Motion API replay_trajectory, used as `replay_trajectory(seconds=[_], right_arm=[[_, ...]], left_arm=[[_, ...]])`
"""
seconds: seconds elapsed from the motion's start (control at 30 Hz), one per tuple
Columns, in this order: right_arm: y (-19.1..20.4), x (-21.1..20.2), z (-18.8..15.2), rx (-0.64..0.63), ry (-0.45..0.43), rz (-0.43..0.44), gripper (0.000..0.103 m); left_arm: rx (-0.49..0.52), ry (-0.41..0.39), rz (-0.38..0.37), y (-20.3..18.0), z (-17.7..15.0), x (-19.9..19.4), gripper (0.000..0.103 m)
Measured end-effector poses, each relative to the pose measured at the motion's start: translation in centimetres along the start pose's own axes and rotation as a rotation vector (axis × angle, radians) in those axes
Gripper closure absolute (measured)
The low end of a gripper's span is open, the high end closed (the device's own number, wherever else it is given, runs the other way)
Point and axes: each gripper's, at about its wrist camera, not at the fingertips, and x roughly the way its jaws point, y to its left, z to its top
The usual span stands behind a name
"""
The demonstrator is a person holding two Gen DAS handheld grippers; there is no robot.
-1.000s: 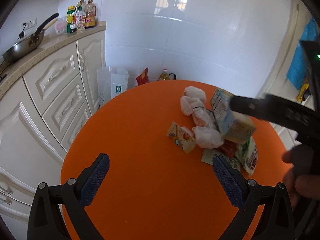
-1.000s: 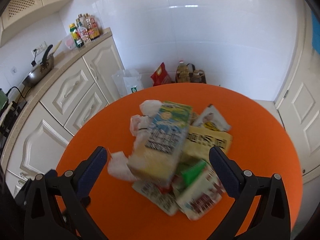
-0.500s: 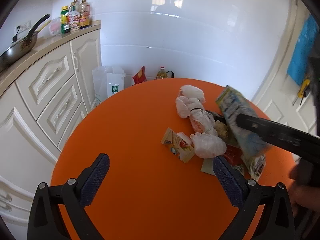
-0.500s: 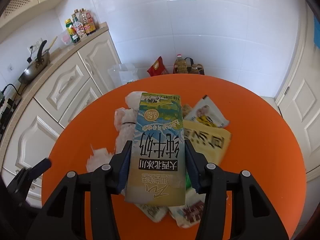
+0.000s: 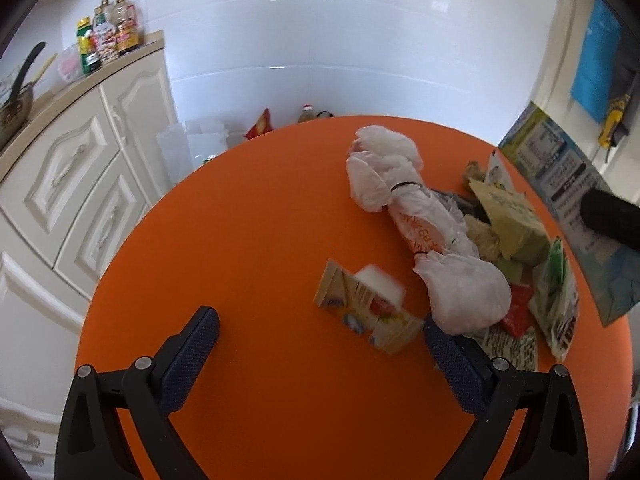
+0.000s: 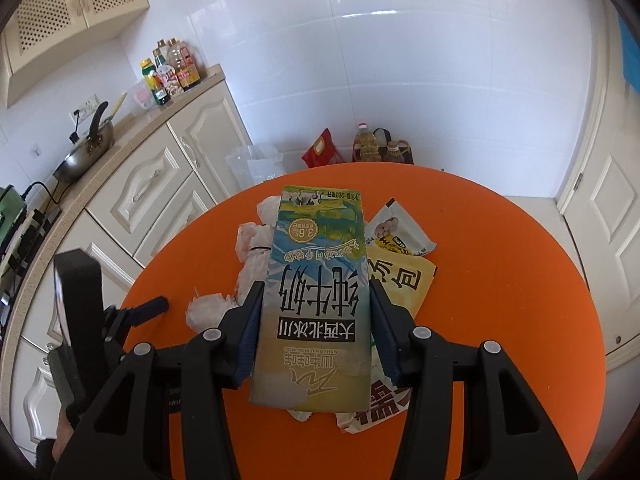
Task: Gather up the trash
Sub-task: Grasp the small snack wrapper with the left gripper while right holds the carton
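Right gripper [image 6: 316, 336] is clamped on one milk carton [image 6: 316, 292], pads pressing both sides and carton lifted above the orange table [image 6: 500, 280]; left gripper [image 5: 320, 354] has jaws wide with nothing between them, having just narrowed slightly, poised over one small flattened juice carton [image 5: 360, 312] lying on the table. Judged progress: early, since only the one carton is picked up and no bin is identifiable. Left on the table: one knotted white plastic bag bundle [image 5: 420, 232], one yellow packet [image 6: 400, 284], one white snack pouch [image 6: 400, 232], plus several overlapping wrappers I cannot count.
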Motion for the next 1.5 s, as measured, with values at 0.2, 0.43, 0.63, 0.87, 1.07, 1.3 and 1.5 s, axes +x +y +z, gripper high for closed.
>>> replay_trajectory(seconds=[0.2,0.43,0.63,0.87,1.07,1.3,1.5], right_arm=[[-0.3,-0.4,-0.4,0.010,0.000,0.008,0.053],[-0.4,-1.5,-1.0,0.010,-0.006,0.016,0.053],[-0.7,-2.1,-1.6,0.018,-0.008,0.014,0.053],[-0.6,-2.7,-1.7,0.015,-0.012,0.010,0.053],[-0.6,-2.7,-1.5,0.012,-0.011,0.007,0.053],[-0.6,-2.6,-1.2,0.009,-0.007,0.017,0.053],[-0.6,-3.3,-1.3,0.008,-0.015,0.031,0.053]], left_arm=[[-0.012,-0.027,-0.030,2.0,1.0,1.0,0.057],[-0.104,-0.027,-0.097,5.9,0.4,1.4,0.091],[-0.096,-0.033,-0.056,7.0,-0.2,1.7,0.086],[-0.023,-0.058,0.057,5.7,-0.1,2.5,0.012],[-0.057,-0.043,0.013,6.0,0.7,4.0,0.025],[-0.155,-0.056,-0.030,8.0,0.4,2.4,0.079],[-0.164,-0.074,-0.022,8.9,-1.1,0.5,0.084]])
